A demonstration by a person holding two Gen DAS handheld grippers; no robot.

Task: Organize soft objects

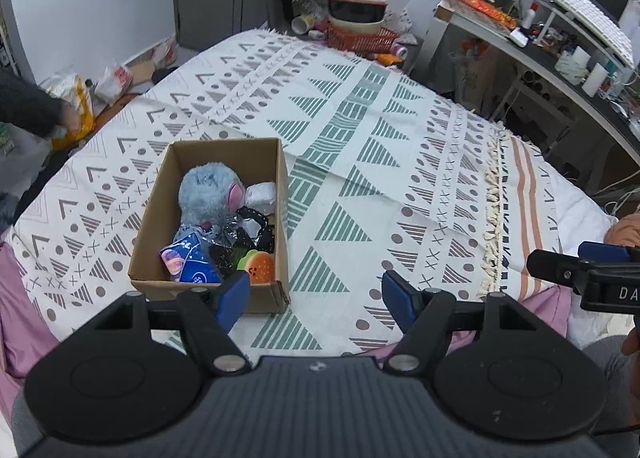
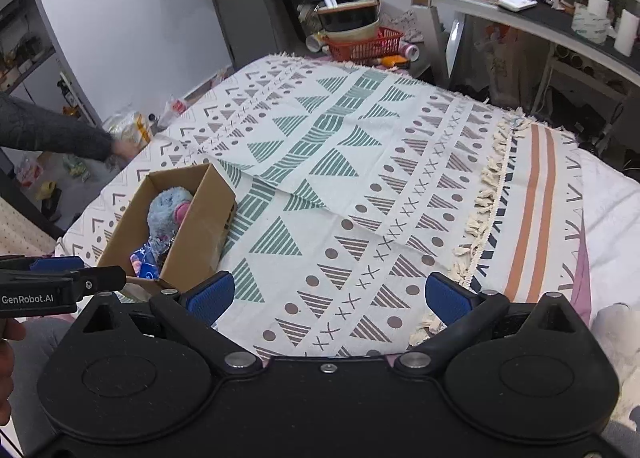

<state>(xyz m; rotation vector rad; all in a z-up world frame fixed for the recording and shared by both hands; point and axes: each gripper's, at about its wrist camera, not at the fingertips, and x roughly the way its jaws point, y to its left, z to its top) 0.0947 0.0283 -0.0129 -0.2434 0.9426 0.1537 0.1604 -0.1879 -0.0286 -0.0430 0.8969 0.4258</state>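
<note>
Both jaws spread wide, nothing gripped. Cardboard box (image 1: 208, 217) seen just ahead of left gripper (image 1: 316, 298), ahead-left of right gripper (image 2: 330, 294). Packed inside: blue plush (image 1: 210, 193), burger toy (image 1: 258, 266), tissue pack (image 1: 190, 262). Patterned blanket (image 1: 400, 161) bare ahead of jaws; task judged nearly done.

Both views are evenly lit by soft indoor light, with no hard shadows on the pale patterned woven cloth (image 1: 400, 145). The open brown cardboard box (image 1: 152, 225) throws only a faint shadow on its inner walls. A crinkled clear plastic wrapper (image 1: 232, 230) inside it shows small glare spots. The fisheye lenses bend the curved dark desk edge (image 2: 580, 45) strongly. Corners look darker and slightly soft; the centre is sharp.
</note>
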